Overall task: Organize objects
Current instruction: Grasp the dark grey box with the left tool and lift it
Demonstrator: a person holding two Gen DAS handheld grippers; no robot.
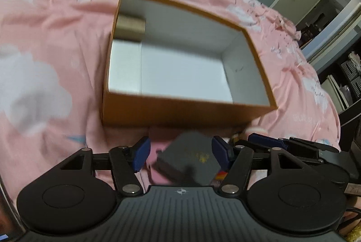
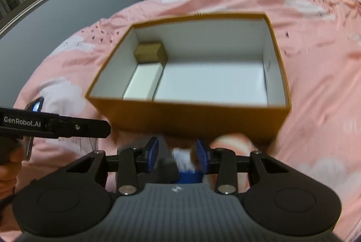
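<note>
Left gripper (image 1: 180,153): jaws wide, dark grey box (image 1: 188,158) between pads but not pressed, box lying on pink bedspread (image 1: 56,39). Right gripper (image 2: 176,155): jaws partly apart, blurred white-and-blue item (image 2: 187,168) in gap, no firm grip visible; what item is, cannot tell. Orange storage box (image 1: 185,113) just beyond, open top, small tan carton (image 1: 130,26) in far-left corner. Step, by judgement: picking up next items for storage box. Next: close on dark grey box, lift over near wall, set on white floor.

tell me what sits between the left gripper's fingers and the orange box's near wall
In the left wrist view, a dark grey box lies between the left gripper fingers. Beyond it, only pink bedsheet before the orange box.
</note>
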